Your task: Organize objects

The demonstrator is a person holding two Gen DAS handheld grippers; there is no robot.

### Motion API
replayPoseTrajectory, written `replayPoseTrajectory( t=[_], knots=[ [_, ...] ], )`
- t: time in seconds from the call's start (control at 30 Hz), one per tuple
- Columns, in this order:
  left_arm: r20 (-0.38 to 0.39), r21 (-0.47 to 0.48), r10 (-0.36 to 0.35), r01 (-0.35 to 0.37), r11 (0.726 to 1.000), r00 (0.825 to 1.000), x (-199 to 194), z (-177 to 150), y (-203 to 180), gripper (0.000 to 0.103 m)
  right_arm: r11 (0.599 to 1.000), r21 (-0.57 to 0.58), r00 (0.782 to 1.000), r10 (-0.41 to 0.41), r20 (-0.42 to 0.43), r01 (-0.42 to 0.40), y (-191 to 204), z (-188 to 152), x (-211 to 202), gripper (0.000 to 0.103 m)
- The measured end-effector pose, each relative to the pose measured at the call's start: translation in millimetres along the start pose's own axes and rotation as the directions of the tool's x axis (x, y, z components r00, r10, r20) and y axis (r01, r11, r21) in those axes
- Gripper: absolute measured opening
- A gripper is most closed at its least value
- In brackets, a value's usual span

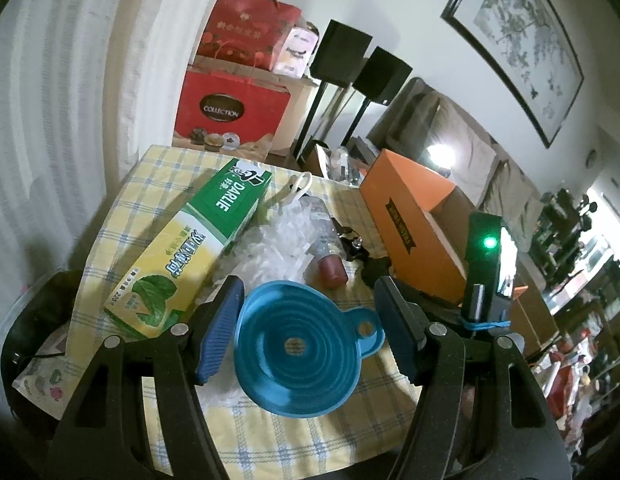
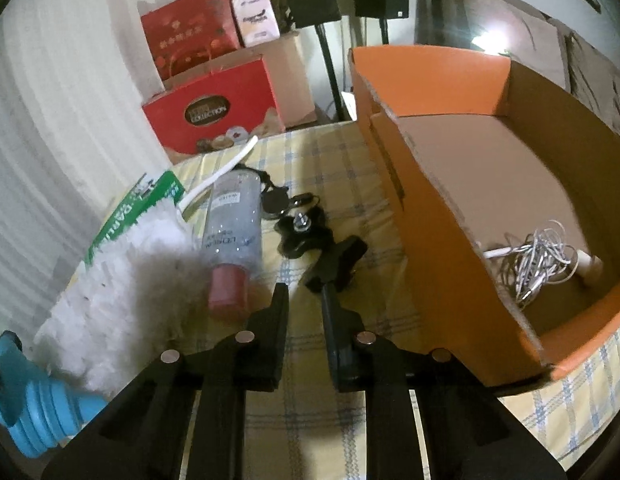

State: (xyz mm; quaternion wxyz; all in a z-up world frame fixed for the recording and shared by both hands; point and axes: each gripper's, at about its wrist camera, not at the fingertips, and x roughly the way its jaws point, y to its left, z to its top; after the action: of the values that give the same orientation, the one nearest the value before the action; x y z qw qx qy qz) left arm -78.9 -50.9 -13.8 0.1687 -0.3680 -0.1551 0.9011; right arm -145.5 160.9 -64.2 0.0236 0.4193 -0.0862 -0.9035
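A blue collapsible funnel lies on the checked tablecloth between the open fingers of my left gripper; the fingers do not touch it. It also shows at the lower left of the right wrist view. My right gripper is open over the cloth, with a black knobbed part just ahead of its right finger. A clear bottle with a red cap, a white duster, a green and yellow Darlie box and black keys lie on the table. An orange cardboard box holds a coiled white cable.
Red gift bags and black speakers on stands are behind the table. A sofa and a framed picture are at the right. A dark bin stands at the table's left edge.
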Motion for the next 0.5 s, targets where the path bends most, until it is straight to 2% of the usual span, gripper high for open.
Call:
replayPoseTrajectory(
  t=[0.07,0.3,0.33,0.4,0.5],
  knots=[
    [-0.002,-0.001,-0.001,0.001,1.0,1.0,0,-1,-1,0.064,1.0,-0.003,1.0,0.011,-0.019,-0.011,1,-2,5,0.01],
    [-0.006,-0.004,0.003,-0.003,1.0,1.0,0,-2,-2,0.063,0.996,0.044,0.997,0.074,-0.019,-0.073,-9,-7,8,0.007],
    [-0.005,-0.003,0.003,-0.003,1.0,1.0,0,-3,-2,0.053,0.996,0.056,0.997,0.075,-0.015,-0.074,-11,-7,8,0.007],
    [-0.014,-0.002,-0.001,0.001,1.0,1.0,1,-2,-2,0.044,0.994,0.069,0.996,0.086,-0.004,-0.085,-13,-7,6,0.005],
    [-0.015,-0.009,-0.011,0.011,1.0,1.0,1,-2,-2,0.044,0.993,0.068,0.996,0.092,0.01,-0.093,-13,-8,2,0.003]
  ],
)
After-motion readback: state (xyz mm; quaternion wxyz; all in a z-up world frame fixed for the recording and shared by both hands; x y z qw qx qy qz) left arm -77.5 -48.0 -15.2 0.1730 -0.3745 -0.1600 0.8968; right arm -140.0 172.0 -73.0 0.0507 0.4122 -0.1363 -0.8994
